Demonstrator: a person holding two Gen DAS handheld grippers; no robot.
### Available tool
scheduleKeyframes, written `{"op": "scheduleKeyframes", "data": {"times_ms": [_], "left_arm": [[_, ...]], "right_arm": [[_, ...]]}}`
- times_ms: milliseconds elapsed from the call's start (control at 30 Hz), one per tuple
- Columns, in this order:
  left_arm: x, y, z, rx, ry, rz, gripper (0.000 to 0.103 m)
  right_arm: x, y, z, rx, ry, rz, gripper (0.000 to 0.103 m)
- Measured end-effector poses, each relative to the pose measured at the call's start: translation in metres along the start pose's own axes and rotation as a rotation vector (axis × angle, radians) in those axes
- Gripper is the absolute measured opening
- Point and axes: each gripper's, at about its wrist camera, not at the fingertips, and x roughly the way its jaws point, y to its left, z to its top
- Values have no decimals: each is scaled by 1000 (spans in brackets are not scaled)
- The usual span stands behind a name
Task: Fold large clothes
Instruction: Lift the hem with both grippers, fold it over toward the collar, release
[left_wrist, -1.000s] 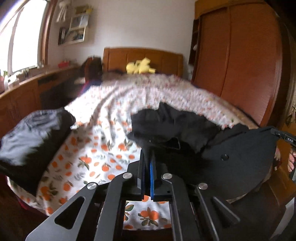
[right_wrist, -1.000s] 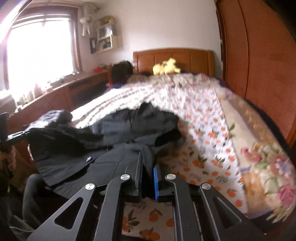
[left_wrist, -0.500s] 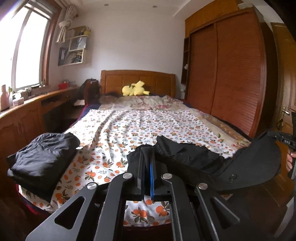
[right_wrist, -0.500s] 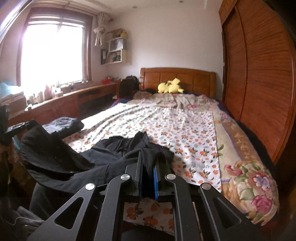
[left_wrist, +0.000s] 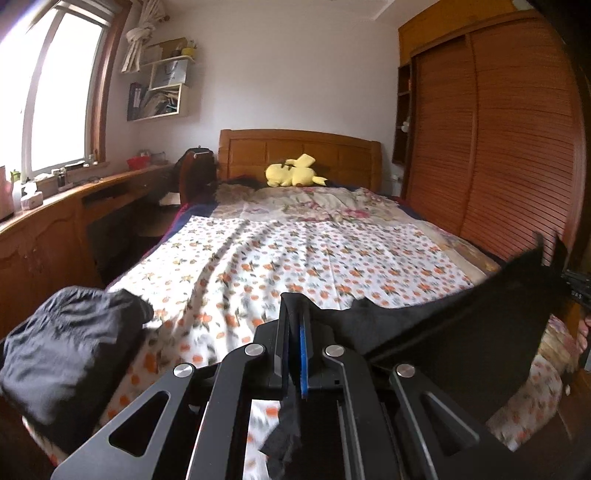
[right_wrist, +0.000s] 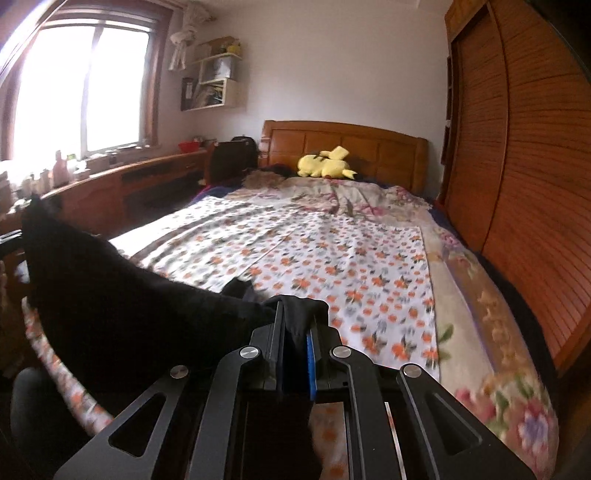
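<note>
Lettering on the far gripper's tag was too small to read. My left gripper (left_wrist: 295, 325) and right gripper (right_wrist: 295, 321) each pinched an edge of the black garment (left_wrist: 461, 332), stretched taut between them above the bed's (left_wrist: 314, 258) near end. A second before, it lay crumpled on the quilt. Folded dark clothes (left_wrist: 66, 350) sat near left.

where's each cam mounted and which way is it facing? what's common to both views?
Left wrist: on the left gripper, facing up the bed to the headboard; jaws clamp the black garment; fingers of the other hand at right edge.
Right wrist: on the right gripper, same heading; jaws clamp the same garment, stretched leftward.
Shared: bed, yellow plush, wardrobe, window.
</note>
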Motion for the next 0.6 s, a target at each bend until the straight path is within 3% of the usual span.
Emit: {"op": "scheduleKeyframes", "data": {"times_ms": [233, 467, 567, 600], "left_arm": [[80, 15, 38, 0, 14, 7, 5], [140, 16, 40, 23, 42, 19, 5], [158, 18, 32, 20, 65, 37, 13], [162, 18, 29, 20, 68, 48, 30]], "right_arm": [[96, -26, 38, 78, 38, -44, 8], [173, -31, 38, 98, 92, -69, 8], [201, -30, 31, 100, 121, -77, 8], [209, -30, 30, 99, 130, -80, 8]]}}
